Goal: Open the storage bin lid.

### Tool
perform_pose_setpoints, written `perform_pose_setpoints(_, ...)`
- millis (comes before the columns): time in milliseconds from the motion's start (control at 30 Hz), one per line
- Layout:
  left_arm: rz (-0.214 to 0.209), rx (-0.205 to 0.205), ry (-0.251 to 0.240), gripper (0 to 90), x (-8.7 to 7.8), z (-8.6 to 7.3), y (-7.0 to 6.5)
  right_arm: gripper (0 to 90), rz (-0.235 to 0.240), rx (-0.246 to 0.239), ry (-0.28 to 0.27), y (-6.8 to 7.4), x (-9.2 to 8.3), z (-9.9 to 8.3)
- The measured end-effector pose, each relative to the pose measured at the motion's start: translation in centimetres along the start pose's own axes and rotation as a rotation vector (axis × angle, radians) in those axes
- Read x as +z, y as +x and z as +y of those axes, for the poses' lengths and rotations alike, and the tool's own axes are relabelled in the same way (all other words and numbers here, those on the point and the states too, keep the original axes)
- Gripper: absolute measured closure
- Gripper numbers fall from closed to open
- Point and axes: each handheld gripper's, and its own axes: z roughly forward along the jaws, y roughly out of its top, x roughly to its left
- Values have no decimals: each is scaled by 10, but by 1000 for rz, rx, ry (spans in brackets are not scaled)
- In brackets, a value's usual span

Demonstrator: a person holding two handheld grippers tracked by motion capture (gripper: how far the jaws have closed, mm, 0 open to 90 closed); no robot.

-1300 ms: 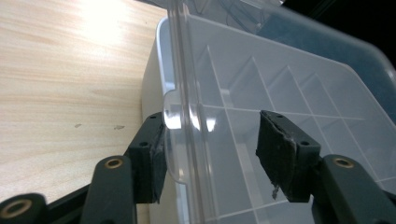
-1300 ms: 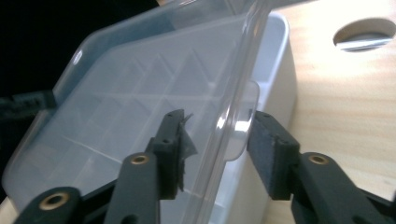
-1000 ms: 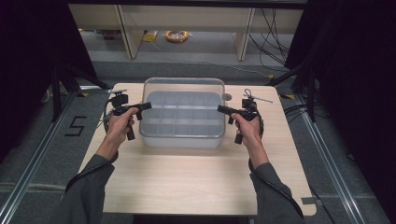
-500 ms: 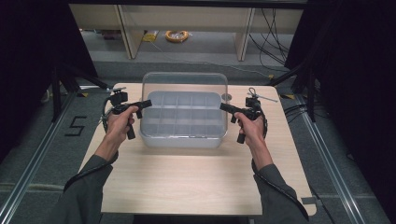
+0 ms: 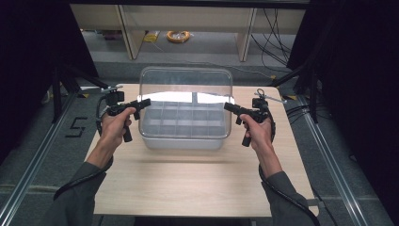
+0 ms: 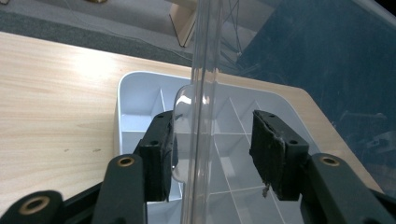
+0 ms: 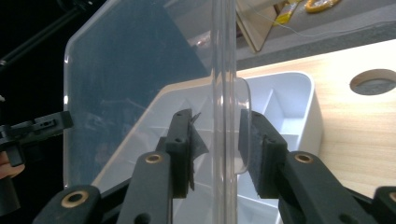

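Note:
A white tray [image 5: 183,137] split into several compartments stands on the wooden table [image 5: 188,188]. Its clear plastic lid [image 5: 186,81] hangs just above it, carried by both grippers. My left gripper [image 5: 145,101] is shut on the lid's left edge, and my right gripper [image 5: 229,107] is shut on its right edge. In the left gripper view the lid [image 6: 203,70] stands edge-on between the jaws of the left gripper [image 6: 215,149], over the tray [image 6: 122,107]. In the right gripper view the right gripper [image 7: 217,144] clamps a side tab of the lid [image 7: 140,70], with the tray [image 7: 306,107] beneath.
Wooden shelving and a yellow cable coil [image 5: 179,36] lie on the floor beyond the table. Black stands flank both sides. A round hole [image 7: 373,80] is cut in the tabletop near the tray's right end. Bare wood stretches in front of the tray.
Both hands have risen, and the clear lid has come up off the tray with them. The tray has stayed in place.

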Motion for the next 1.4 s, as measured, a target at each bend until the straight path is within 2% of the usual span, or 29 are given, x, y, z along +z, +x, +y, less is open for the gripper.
perform_pose_setpoints(100,-1,1,-11,507,-5,-1,-1,660,4,5,-2,4,-2,-1)
perform_pose_setpoints(200,-7,10,-20,508,-11,-3,-2,660,7,-2,-8,8,-5,-3)
perform_pose_setpoints(267,4,18,-21,505,-16,-6,-3,659,1,-9,-10,11,-6,-5)
perform_pose_setpoints(400,-4,16,-31,504,-24,-11,-3,659,10,-22,-11,17,-11,-9)
perform_pose_setpoints(433,-2,23,-28,502,-26,-13,-3,659,4,-27,-13,19,-12,-11)
perform_pose_setpoints(467,-1,29,-27,498,-27,-15,-4,659,2,-59,-18,20,-14,-11)
perform_pose_setpoints(500,-5,33,-28,494,-29,-17,-5,659,-3,-61,-20,23,-17,-14)
perform_pose_setpoints(567,-6,39,-32,494,-34,-20,-6,659,2,-57,-17,24,-19,-16)
perform_pose_setpoints(633,-6,48,-32,495,-38,-24,-7,659,6,-80,-26,24,-22,-19)
perform_pose_setpoints(733,-7,55,-34,498,-43,-29,-8,659,9,-57,-16,27,-27,-26)
perform_pose_setpoints(800,-11,58,-38,500,-46,-34,-8,659,9,-88,-23,26,-29,-31)
perform_pose_setpoints(833,-12,62,-37,500,-48,-36,-8,659,9,-64,-23,29,-31,-33)
perform_pose_setpoints(967,-15,68,-33,500,-54,-48,-7,659,8,-92,-29,30,-35,-43)
perform_pose_setpoints(1033,-15,76,-37,500,-57,-53,-6,659,10,-87,-17,31,-37,-48)
perform_pose_setpoints(1067,-13,78,-38,501,-58,-56,-6,659,12,-108,-23,29,-37,-51)
perform_pose_setpoints(1100,-13,81,-41,500,-59,-58,-6,659,19,-89,-17,30,-38,-54)
perform_pose_setpoints(1133,-11,85,-40,500,-60,-59,-5,659,13,-109,-18,29,-37,-56)
perform_pose_setpoints(1333,-8,87,-32,499,-63,-68,-1,658,3,-125,7,31,-38,-65)
perform_pose_setpoints(1367,-6,89,-32,499,-64,-70,-1,658,3,-103,14,34,-38,-67)
perform_pose_setpoints(1400,-6,91,-29,498,-65,-72,0,657,7,-120,18,34,-39,-69)
